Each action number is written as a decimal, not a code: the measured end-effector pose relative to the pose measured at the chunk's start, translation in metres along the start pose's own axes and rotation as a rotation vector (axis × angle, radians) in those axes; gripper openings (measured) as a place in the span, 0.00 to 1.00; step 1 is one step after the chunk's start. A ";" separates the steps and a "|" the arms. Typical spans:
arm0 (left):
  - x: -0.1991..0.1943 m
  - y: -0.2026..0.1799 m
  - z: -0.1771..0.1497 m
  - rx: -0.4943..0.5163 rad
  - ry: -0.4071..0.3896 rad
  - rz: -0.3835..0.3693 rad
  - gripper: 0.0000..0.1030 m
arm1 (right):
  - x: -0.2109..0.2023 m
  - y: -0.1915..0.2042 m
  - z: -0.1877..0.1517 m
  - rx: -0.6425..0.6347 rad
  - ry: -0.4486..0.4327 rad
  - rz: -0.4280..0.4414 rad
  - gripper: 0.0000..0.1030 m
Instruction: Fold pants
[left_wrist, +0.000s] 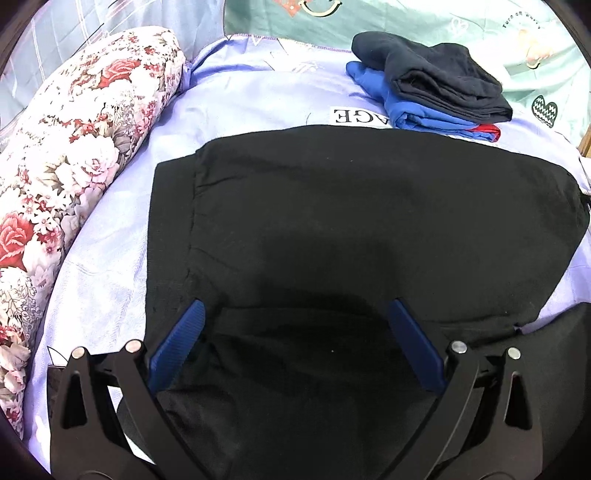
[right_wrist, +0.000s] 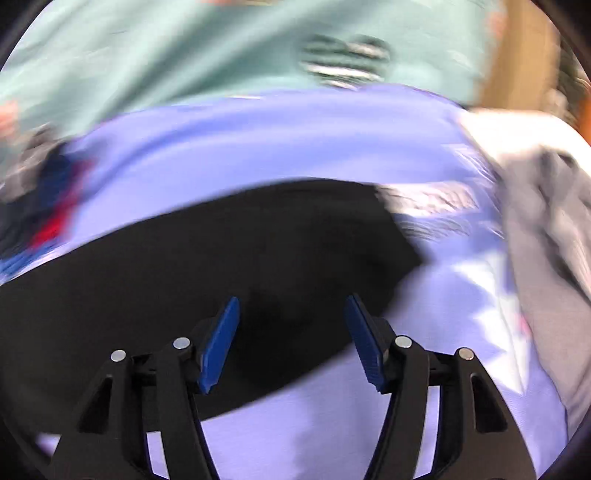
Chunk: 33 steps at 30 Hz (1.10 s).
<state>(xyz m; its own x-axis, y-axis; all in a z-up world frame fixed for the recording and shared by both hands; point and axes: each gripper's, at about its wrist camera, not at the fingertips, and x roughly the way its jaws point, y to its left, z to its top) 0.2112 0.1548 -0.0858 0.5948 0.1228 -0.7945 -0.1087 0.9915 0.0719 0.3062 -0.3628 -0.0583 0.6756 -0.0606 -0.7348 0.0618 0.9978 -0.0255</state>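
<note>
Bed (left_wrist: 110, 280): covered by a lavender sheet, with a mint printed cover further back. This is the work surface.

Floral bolster (left_wrist: 74, 155): lies along the left edge of the bed, apart from the work.

Black pants (left_wrist: 351, 221): lie flat on the lavender sheet in the middle of the bed, already doubled into a broad rectangular block. 1 layer edge runs down the left side, with a lower layer showing just beyond it. In the right wrist view the same pants (right_wrist: 221, 251) show a far corner lying on the sheet; that view is motion-blurred, so finer detail cannot be read.

Stack of folded garments (left_wrist: 432, 92): dark piece on top, blue under it, red at the bottom edge. Sits behind the pants, near but not touching.

Grey-white cloth heap (right_wrist: 546, 206): at the right of the bed, blurred.

Left gripper (left_wrist: 295, 306): jaws spread wide, nothing between the pads, hovering over the near part of the pants.

Right gripper (right_wrist: 291, 302): jaws apart, released, nothing gripped, above the right end of the pants.

Handling judgement: the fabric looks soft, light, limp and matte, not slippery. It will sag and shed layers if pinched in the middle. Best hold is at the 2 corners of 1 short end, catching every layer, then carrying that end over to the opposite edge.
</note>
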 end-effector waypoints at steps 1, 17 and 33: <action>-0.001 -0.001 0.001 0.002 -0.003 0.004 0.98 | -0.004 0.014 0.001 -0.017 0.005 0.042 0.61; 0.009 -0.013 -0.008 0.055 0.050 -0.064 0.98 | 0.073 0.158 0.050 -0.138 0.024 0.045 0.62; 0.069 0.057 0.066 -0.111 0.177 0.094 0.98 | 0.047 0.120 0.020 0.012 0.082 -0.150 0.89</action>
<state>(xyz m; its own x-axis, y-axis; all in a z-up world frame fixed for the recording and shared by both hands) 0.2982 0.2229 -0.0969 0.4297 0.1950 -0.8817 -0.2502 0.9639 0.0913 0.3603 -0.2466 -0.0820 0.5960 -0.2062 -0.7761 0.1668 0.9772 -0.1315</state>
